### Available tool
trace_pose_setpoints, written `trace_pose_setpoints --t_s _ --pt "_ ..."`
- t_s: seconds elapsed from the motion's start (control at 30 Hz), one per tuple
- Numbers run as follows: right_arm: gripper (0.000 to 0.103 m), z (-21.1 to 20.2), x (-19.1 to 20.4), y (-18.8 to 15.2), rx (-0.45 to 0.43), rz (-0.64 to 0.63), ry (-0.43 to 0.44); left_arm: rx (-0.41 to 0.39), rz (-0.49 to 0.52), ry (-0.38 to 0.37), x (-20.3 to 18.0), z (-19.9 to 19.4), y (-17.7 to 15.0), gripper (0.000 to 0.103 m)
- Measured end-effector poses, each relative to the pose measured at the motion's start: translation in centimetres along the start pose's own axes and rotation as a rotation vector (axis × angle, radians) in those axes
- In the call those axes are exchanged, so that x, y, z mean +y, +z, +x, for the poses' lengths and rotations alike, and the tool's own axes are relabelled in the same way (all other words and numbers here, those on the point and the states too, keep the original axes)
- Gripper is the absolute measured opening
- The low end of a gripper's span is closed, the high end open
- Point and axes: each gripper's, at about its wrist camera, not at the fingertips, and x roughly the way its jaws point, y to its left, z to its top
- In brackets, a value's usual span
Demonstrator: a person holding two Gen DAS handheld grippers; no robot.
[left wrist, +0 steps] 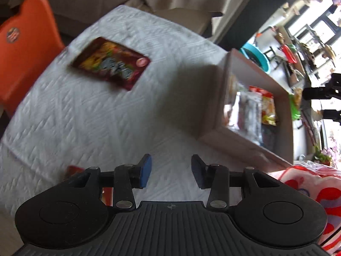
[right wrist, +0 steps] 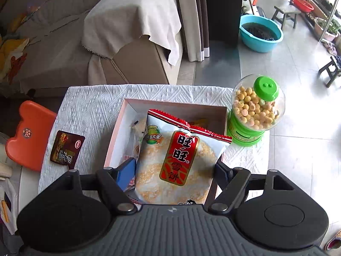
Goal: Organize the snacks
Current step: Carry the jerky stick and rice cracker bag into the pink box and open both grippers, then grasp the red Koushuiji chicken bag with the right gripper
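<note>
Step in hand: loading snacks into the box (right wrist: 127, 128), one bag being carried over it

- Right gripper (right wrist: 174, 170): jaws clamped on the rice-cracker bag (right wrist: 177, 160), one on each side of its lower half; the bag hangs over the open box, its red top seam toward the box's far wall. Whether its bottom already rests on the contents cannot be told
- Box: stands mid-tabletop on the white cloth (right wrist: 89, 106), already holding several small packets
- Left gripper (left wrist: 171, 170): jaws apart, nothing between them, over bare cloth on the near side of the box; picture blurred
- Dark red packet (left wrist: 110, 64): lies flat toward the tabletop's left edge, well apart from the box, beside the orange chair (left wrist: 27, 49)
- Candy jar (right wrist: 255, 108): green lid and base, at the far right corner just beside the box

Next move, as judged: lower the bag flat into the box, then part the right jaws; the left gripper is free to go for the dark red packet
</note>
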Motion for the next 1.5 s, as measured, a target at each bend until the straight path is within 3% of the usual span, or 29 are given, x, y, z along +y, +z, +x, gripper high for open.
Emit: trace_pose_setpoints --t_s 0.17,0.27,0.33,0.43,0.57,0.73,0.87,0.97,1.13,1.23,1.3,1.37,1.5 --pt "0.077 1.7 0.8 0.1 0.026 0.008 -0.037 -0.003 -0.091 0.062 4.3 -1.0 -1.1 0.046" --pt "0.077 3.8 0.9 0.1 0.052 0.049 -0.042 -0.011 -0.108 0.056 5.5 -1.5 -1.2 0.046" --pt "0.077 5.7 0.6 0.1 0.130 0.113 -0.065 -0.013 -0.103 0.045 6.0 -1.5 -1.1 0.046" --pt "0.077 6.3 0.5 -0.6 0.115 0.174 -0.053 -0.017 -0.080 0.031 6.6 -1.6 -0.8 0.046" --pt "0.077 5.4 2.0 -1.0 0.048 0.094 -0.153 -0.011 -0.082 0.002 8.2 -1.1 -0.2 0.046" --pt "0.077 3.3 7.4 -1.3 -0.014 -0.116 -0.135 0.025 -0.072 -0.008 10.3 -0.4 1.6 0.046" --pt "0.080 4.5 13.0 -1.8 0.047 -0.206 -0.036 0.018 0.012 -0.038 11.0 -0.8 5.2 0.046" --pt "0.080 6.9 16.1 -3.5 0.127 -0.181 0.001 -0.016 0.107 -0.073 10.9 -0.7 9.8 0.046" --pt "0.080 9.7 20.0 -9.7 0.224 -0.147 0.097 -0.078 0.269 -0.135 9.1 3.1 17.8 0.046" --pt "0.079 11.4 22.4 -13.3 0.276 -0.175 0.100 -0.049 0.332 -0.144 7.7 7.0 21.3 0.046" --pt "0.080 12.1 23.4 -14.9 0.289 -0.185 0.086 0.002 0.386 -0.141 6.7 9.6 22.6 0.044" --pt "0.080 12.8 23.8 -15.7 0.289 -0.160 0.077 0.059 0.446 -0.127 6.2 11.5 22.8 0.035" --pt "0.080 13.9 22.7 -15.4 0.282 -0.056 0.074 0.101 0.492 -0.122 7.6 11.3 21.3 0.025"
